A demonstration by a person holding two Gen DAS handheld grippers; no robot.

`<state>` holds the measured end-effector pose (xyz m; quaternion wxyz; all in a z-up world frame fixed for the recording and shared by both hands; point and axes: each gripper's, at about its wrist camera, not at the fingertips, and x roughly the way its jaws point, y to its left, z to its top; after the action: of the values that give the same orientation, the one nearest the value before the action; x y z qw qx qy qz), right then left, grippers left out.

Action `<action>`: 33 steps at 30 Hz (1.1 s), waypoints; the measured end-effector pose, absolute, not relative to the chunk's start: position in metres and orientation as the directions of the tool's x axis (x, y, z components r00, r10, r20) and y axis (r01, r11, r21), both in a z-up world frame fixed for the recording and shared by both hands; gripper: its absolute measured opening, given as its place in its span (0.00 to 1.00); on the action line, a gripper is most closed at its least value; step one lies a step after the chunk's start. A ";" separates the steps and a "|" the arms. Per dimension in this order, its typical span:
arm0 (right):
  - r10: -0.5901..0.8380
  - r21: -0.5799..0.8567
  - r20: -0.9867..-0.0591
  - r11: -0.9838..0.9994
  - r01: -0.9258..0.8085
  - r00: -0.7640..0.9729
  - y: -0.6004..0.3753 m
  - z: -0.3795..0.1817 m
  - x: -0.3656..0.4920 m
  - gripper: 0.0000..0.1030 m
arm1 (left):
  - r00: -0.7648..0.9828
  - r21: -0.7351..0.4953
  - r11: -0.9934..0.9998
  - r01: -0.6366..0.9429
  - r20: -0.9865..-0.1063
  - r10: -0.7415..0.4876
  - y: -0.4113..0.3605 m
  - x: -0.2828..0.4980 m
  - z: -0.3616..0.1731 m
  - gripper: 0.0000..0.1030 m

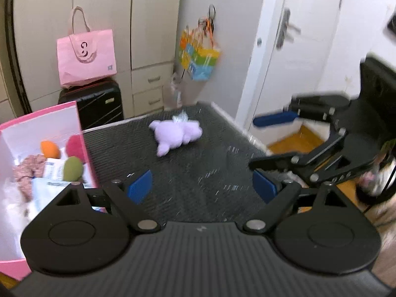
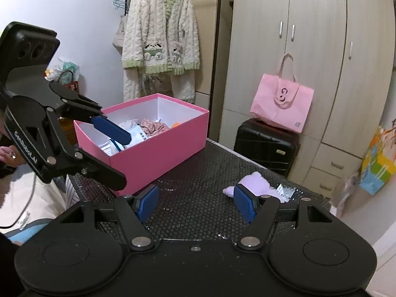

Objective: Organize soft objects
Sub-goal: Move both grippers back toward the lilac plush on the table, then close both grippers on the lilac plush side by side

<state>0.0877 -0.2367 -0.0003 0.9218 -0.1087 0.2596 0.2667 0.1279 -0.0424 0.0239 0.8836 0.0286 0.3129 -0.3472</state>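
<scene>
Your left claw and right claw gape wide, empty, above the table. Only the right view shows the hanging robe; its finger partly hides the purple plush beside the pink box.

tote: pink, far side, resting on top of the suitcase.
suitcase: black, on the floor just beyond the table's far edge.
wardrobe: pale, tall doors with drawers low down, behind the tote.
robe: cream with green trim, hung on a hanger at the far left wall.
gift bag: many-coloured, hanging on the wardrobe's side.
door: white, far right, with a handle.
</scene>
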 end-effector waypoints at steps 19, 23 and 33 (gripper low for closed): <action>0.411 -0.077 -0.487 0.859 -0.506 0.771 -0.273 -0.052 0.142 0.70 | 0.632 -0.261 0.783 0.565 -0.473 -0.614 -0.091 0.191 -0.032 0.86; 0.409 -0.125 -0.486 0.842 -0.525 0.772 -0.273 -0.059 0.166 0.70 | 0.646 -0.285 0.803 0.523 -0.481 -0.592 -0.099 0.208 -0.048 0.86; 0.381 -0.283 -0.566 0.743 -0.606 0.731 -0.269 -0.085 0.245 0.70 | 0.727 -0.249 0.886 0.390 -0.508 -0.463 -0.116 0.263 -0.081 0.86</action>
<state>0.2454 -0.2688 -0.0850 0.9012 -0.2311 0.2440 0.2737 0.2626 -0.1157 -0.0809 0.9270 -0.0626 0.2894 -0.2301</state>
